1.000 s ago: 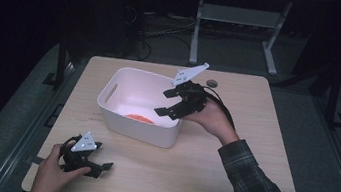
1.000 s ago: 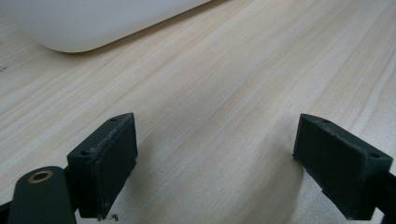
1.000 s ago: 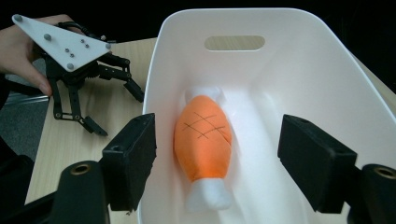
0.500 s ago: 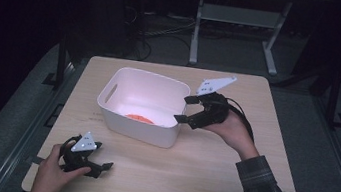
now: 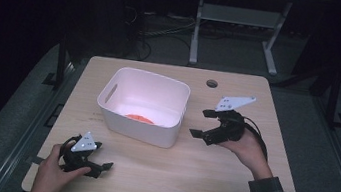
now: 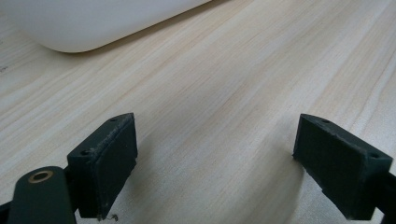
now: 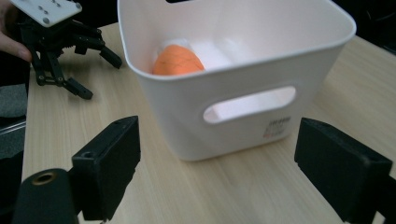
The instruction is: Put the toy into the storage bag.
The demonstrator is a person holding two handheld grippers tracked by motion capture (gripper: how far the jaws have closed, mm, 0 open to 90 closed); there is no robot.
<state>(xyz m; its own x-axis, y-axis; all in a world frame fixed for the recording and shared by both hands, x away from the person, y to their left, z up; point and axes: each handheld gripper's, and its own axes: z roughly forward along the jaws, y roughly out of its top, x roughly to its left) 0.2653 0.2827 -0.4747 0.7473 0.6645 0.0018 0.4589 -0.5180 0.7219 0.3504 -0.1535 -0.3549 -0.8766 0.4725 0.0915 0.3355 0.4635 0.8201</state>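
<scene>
My right gripper (image 5: 198, 123) has just been opening its jaws, now wide and empty, white bin (image 7: 243, 107) ahead; my left gripper (image 5: 103, 168) gapes empty over the surface (image 6: 233, 93).

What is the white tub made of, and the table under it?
The white tub looks like smooth plastic: soft sheen, rounded corners, moulded handle slot. The table looks like pale wood or a wood-look laminate: straight grain lines run across it, with a matte finish.

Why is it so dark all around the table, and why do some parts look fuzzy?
High view: light falls on the table alone, so the room behind stays black. Left gripper view: the bin is close and blurred, with soft shadows under the pads. Right gripper view: the bin and orange ball look sharp; the near pads are soft.
</scene>
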